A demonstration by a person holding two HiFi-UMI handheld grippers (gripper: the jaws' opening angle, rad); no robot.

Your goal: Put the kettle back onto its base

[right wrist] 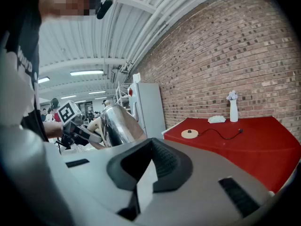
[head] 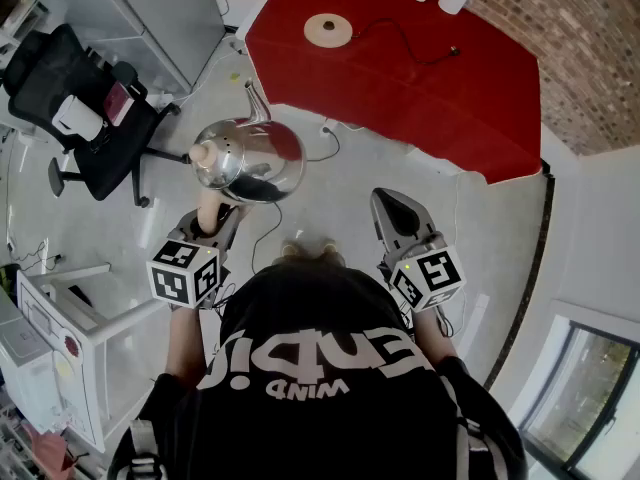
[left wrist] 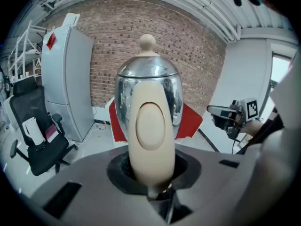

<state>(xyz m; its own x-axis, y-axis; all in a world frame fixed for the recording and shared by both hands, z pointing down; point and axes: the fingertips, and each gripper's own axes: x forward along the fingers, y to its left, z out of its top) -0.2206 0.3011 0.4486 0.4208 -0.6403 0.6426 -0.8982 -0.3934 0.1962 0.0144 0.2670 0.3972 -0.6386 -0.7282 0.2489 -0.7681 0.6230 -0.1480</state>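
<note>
My left gripper (head: 222, 211), fingers clenched on the cream handle (left wrist: 150, 126) of the silver metal kettle (head: 250, 158), aloft over the floor (head: 380, 163), well apart from its round cream base (head: 327, 29) on the red bench (head: 450, 88), my right gripper (head: 392, 208), fingers pressed together, empty

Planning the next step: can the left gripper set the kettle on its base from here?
Probably not yet: the left gripper holds the kettle over floor, and the base lies far across the red table.
</note>
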